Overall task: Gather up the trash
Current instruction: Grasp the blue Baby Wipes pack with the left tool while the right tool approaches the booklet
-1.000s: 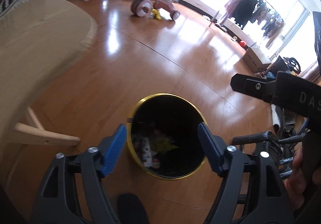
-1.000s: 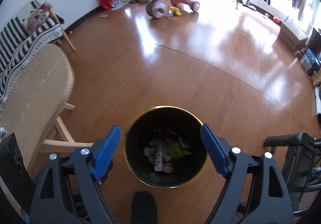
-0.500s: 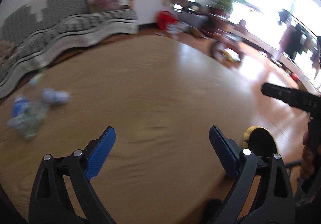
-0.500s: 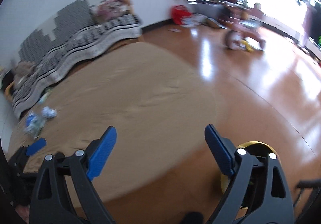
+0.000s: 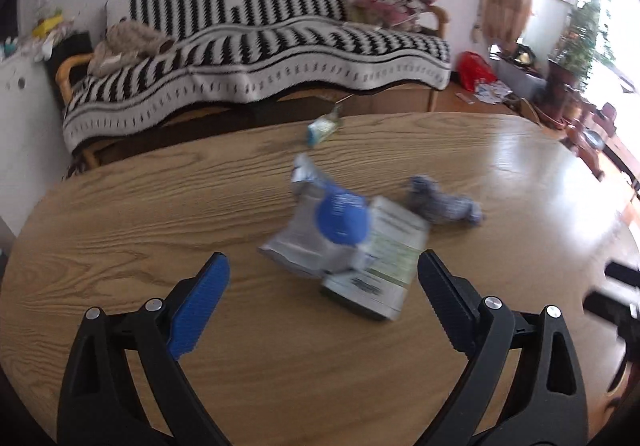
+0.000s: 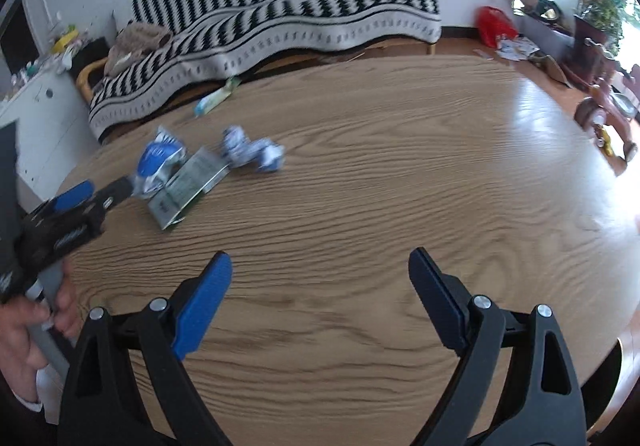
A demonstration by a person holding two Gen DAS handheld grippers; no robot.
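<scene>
On table (image 5: 120,230), blurred wrappers (image 5: 344,242), left tool (image 5: 324,286) spread, right tool (image 6: 320,282) spread, possibly bin rim (image 6: 618,356) right view only

— What changed for the left gripper (image 5: 322,300)?
— It swung from the bin to the table (image 5: 120,230), nearing the foil packet (image 5: 320,230).
— The right gripper (image 6: 320,296)?
— It followed, further back.

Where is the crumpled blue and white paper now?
The crumpled paper lies on the wooden table, just right of the silver bag in the left wrist view, ahead of the open left gripper.
</scene>
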